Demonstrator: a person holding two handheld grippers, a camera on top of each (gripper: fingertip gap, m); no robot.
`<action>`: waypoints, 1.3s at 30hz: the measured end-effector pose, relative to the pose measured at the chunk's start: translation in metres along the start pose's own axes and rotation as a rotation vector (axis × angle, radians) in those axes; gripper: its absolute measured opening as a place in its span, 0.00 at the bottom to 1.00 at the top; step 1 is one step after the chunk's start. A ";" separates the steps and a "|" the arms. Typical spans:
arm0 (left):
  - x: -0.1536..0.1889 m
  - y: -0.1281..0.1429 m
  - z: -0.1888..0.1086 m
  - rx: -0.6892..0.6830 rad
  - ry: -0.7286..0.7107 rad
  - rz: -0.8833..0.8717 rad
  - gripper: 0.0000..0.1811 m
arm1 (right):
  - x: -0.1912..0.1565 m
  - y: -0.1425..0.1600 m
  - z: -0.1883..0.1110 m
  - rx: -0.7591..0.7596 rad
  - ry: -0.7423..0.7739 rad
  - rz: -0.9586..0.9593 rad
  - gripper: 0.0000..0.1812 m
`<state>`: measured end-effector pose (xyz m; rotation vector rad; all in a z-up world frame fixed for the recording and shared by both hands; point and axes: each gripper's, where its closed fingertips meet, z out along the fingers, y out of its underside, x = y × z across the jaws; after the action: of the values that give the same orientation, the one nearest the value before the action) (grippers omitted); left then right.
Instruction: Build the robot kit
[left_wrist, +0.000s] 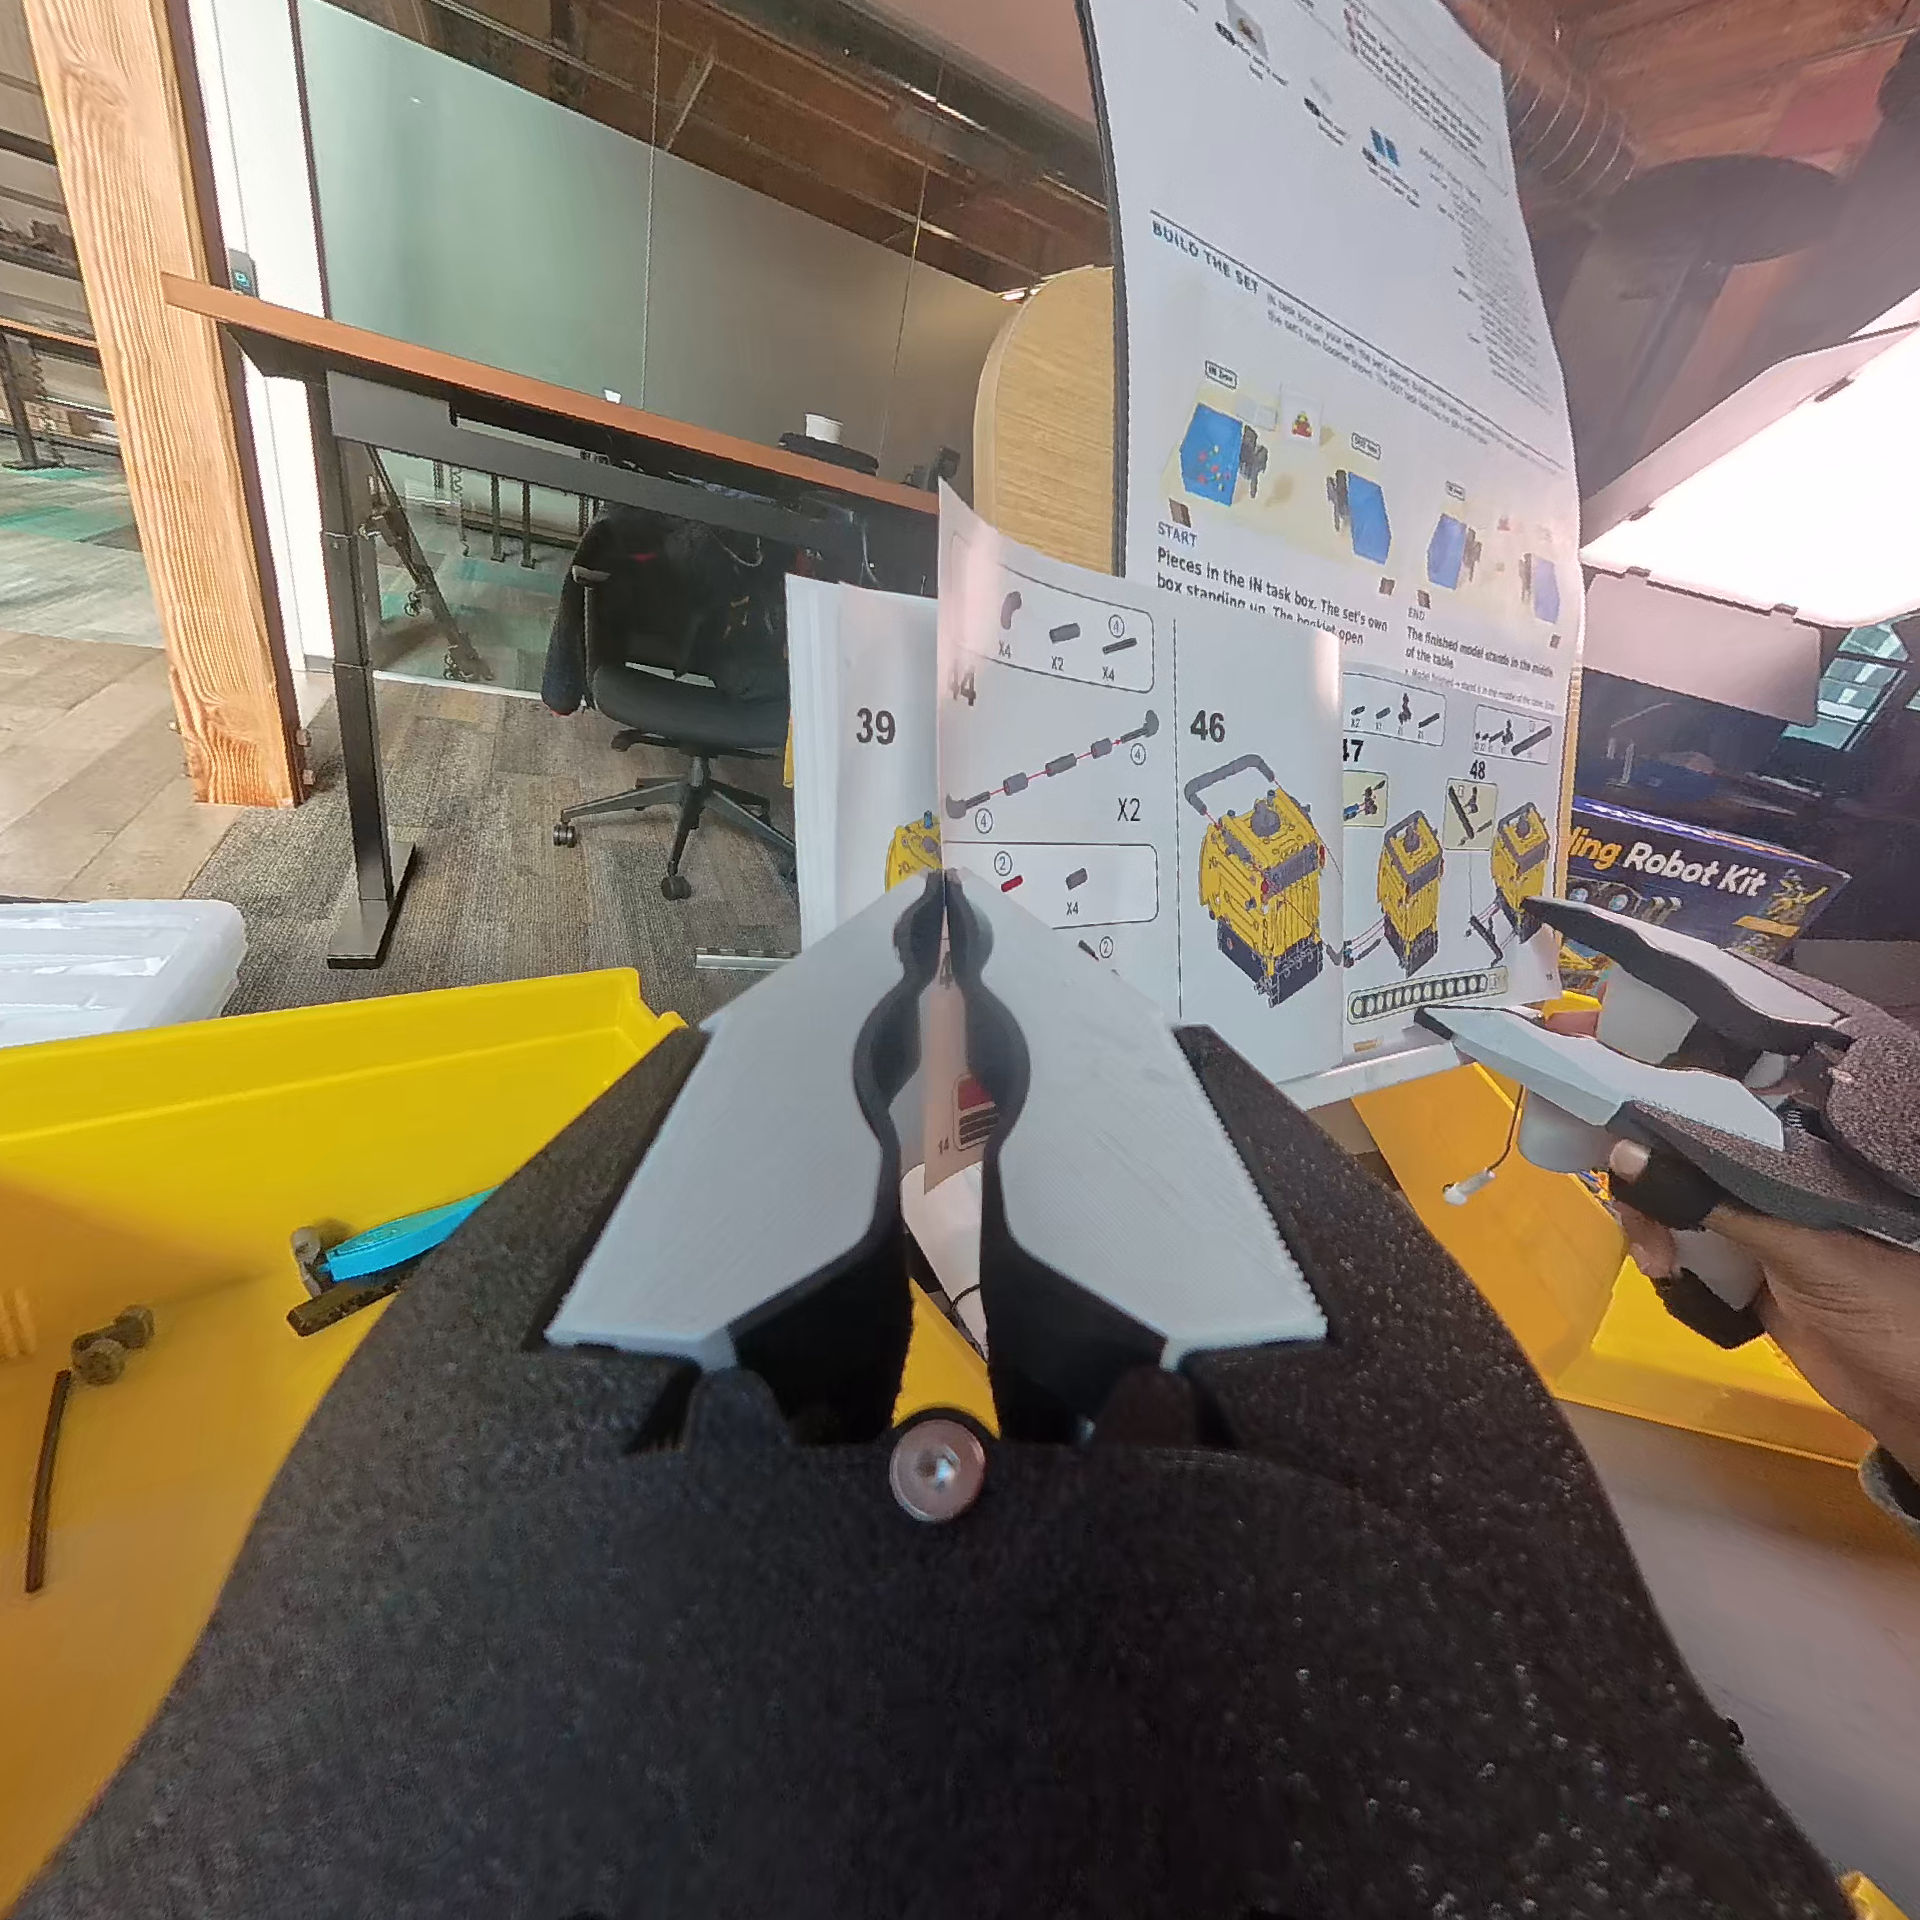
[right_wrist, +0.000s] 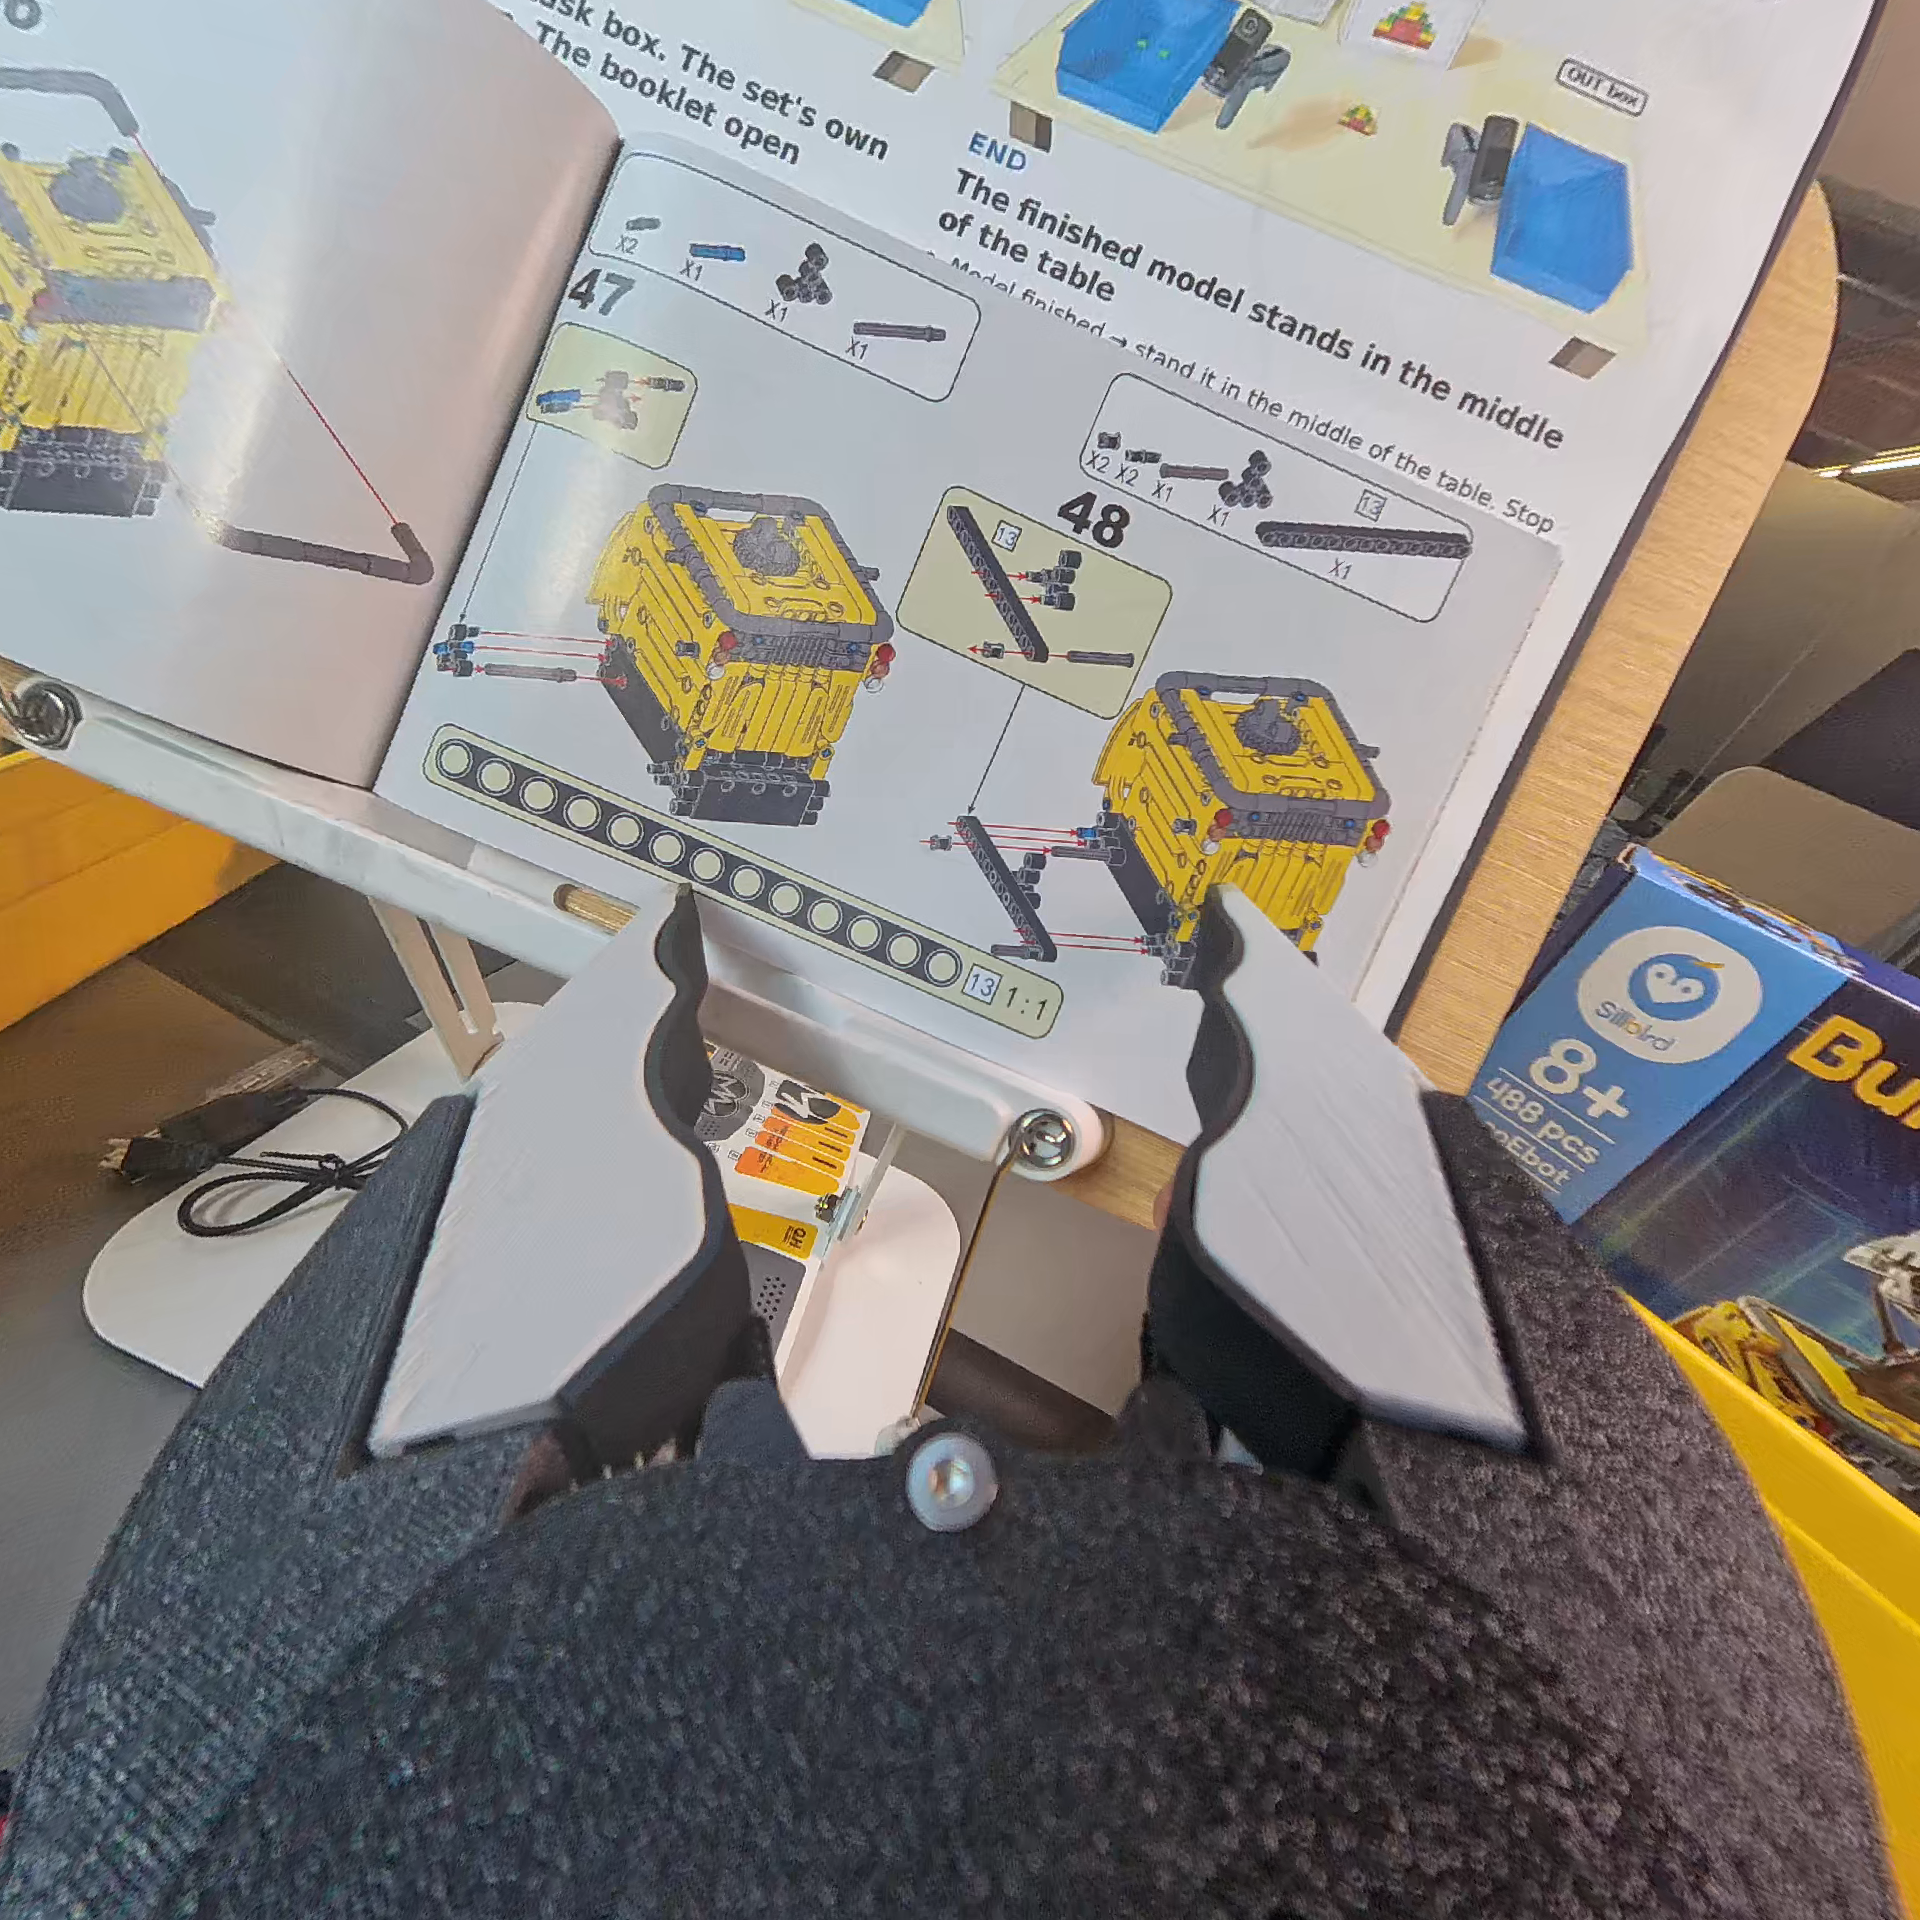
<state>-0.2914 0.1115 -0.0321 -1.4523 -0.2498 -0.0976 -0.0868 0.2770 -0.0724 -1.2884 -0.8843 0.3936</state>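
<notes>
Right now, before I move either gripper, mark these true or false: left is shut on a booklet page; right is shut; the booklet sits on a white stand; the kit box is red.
1. The left gripper is shut on a booklet page. True.
2. The right gripper is shut. False: its fingers stand wide apart, holding nothing.
3. The booklet rests on a white stand. True.
4. The kit box is red. False: it is blue.

Counter (right_wrist: 62, 1382): grey surface, visible in the right wrist view below the booklet. Resting directly on it are a white stand base (right_wrist: 156, 1288) with a coiled black cable (right_wrist: 260, 1164) on top, yellow bins (left_wrist: 260, 1122) to either side, and a blue kit box (right_wrist: 1714, 1122) standing at the right.
</notes>
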 end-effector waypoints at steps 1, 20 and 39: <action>0.000 0.000 0.000 0.000 0.000 0.000 0.00 | 0.000 0.000 0.000 0.001 0.000 0.001 0.52; 0.002 -0.004 -0.002 0.011 0.010 -0.003 0.00 | 0.001 0.000 0.002 -0.004 0.004 0.023 0.57; 0.003 -0.003 -0.002 0.013 0.010 -0.008 0.00 | 0.009 0.000 0.004 -0.010 0.029 0.056 0.68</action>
<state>-0.2893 0.1098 -0.0283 -1.4375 -0.2482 -0.1095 -0.0842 0.2861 -0.0696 -1.3270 -0.8284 0.4136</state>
